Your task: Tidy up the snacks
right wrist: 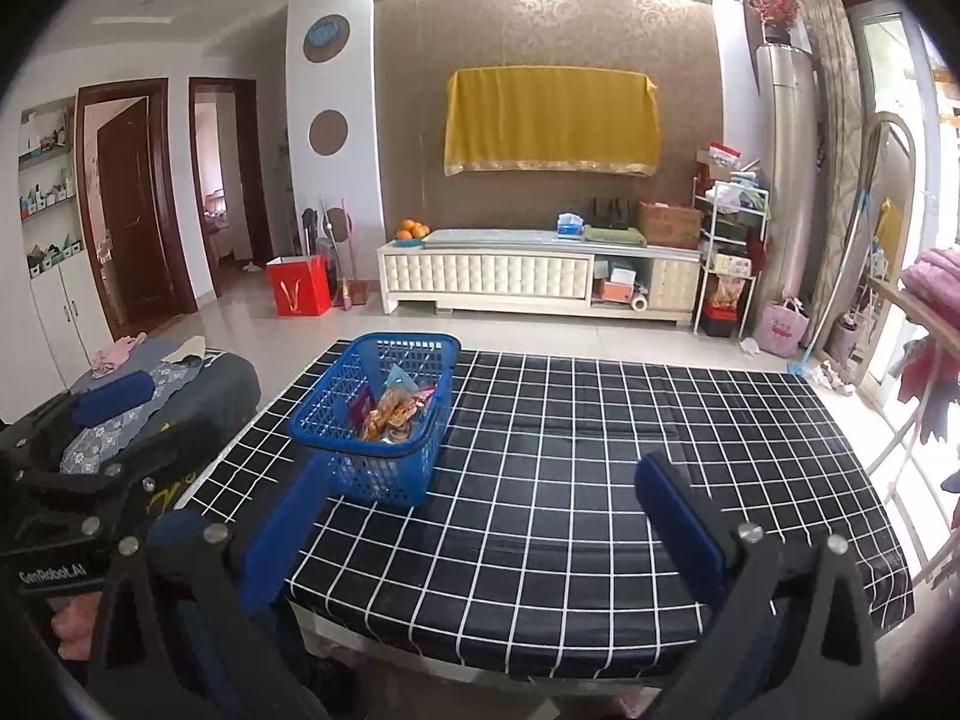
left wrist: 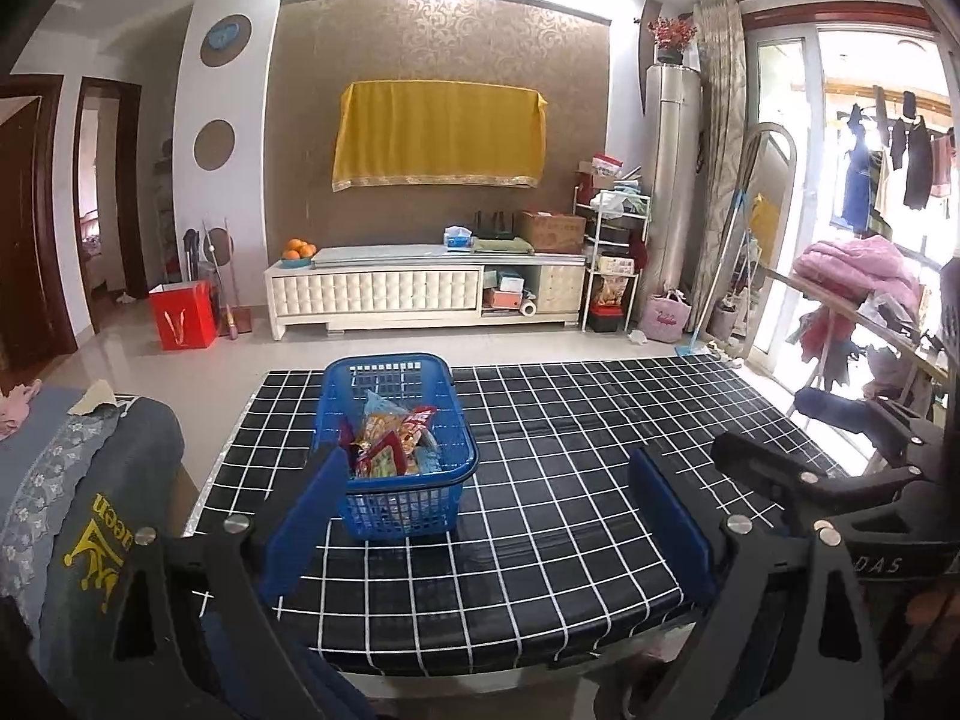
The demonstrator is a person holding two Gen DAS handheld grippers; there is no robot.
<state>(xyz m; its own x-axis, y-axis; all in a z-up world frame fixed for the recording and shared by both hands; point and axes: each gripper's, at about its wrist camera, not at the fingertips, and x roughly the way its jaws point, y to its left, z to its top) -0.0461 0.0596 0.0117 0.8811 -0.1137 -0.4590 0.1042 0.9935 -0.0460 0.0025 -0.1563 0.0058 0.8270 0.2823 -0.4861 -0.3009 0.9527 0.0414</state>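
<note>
A blue plastic basket (left wrist: 402,504) stands on the left part of a table covered with a black cloth with white grid lines (left wrist: 570,480). Several colourful snack packets (left wrist: 393,438) lie inside it. My left gripper (left wrist: 489,468) is open near the table's front edge, its left finger just in front of the basket, nothing between the blue pads. The right wrist view shows the same basket (right wrist: 378,468) with the snack packets (right wrist: 396,411) in it. My right gripper (right wrist: 486,474) is open and empty, back from the basket, over the table's near edge (right wrist: 600,600).
A sofa with dark and floral covers (left wrist: 78,480) stands left of the table. A clothes rack with pink bedding (left wrist: 852,276) is at the right. Across the floor are a white TV cabinet (left wrist: 420,294), a red bag (left wrist: 183,315) and a metal shelf (left wrist: 612,252).
</note>
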